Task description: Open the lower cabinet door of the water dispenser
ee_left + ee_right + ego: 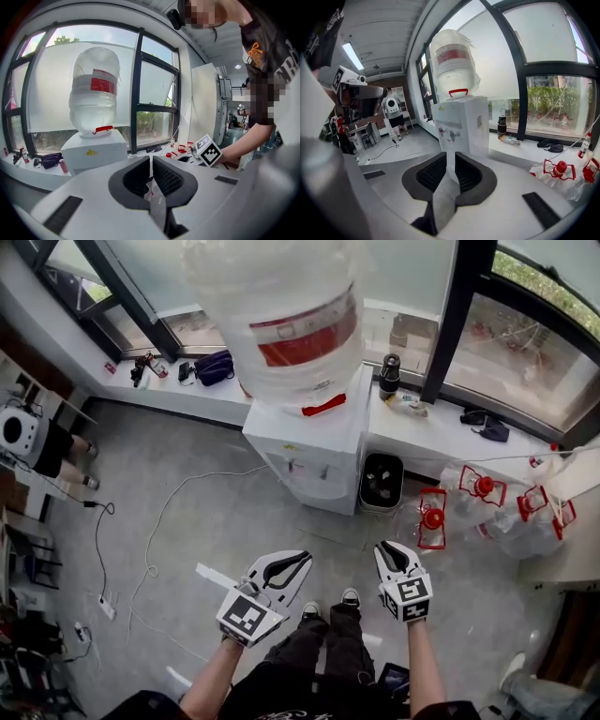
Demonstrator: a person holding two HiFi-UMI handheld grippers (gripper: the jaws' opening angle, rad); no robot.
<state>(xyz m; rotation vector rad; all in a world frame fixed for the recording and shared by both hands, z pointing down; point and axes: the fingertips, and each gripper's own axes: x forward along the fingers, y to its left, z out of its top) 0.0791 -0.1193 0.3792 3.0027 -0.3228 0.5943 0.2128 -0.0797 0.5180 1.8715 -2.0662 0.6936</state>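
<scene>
The white water dispenser (309,448) stands against the window ledge with a big clear bottle (281,315) on top. Its front face, with taps and lower cabinet door (314,486), looks towards me and the door appears closed. Both grippers hover over the floor short of it, near my feet. My left gripper (302,561) has its jaws together and holds nothing; from the left gripper view (151,172) the dispenser (93,151) lies ahead to the left. My right gripper (386,551) points straight at the dispenser (461,124); its jaws (451,169) stand slightly apart with nothing between them.
A black bin (382,482) sits right of the dispenser. Several empty bottles with red handles (487,507) lie further right. A white cable (159,521) and power strip (106,606) cross the floor on the left. A bag (215,367) and flask (389,374) sit on the ledge.
</scene>
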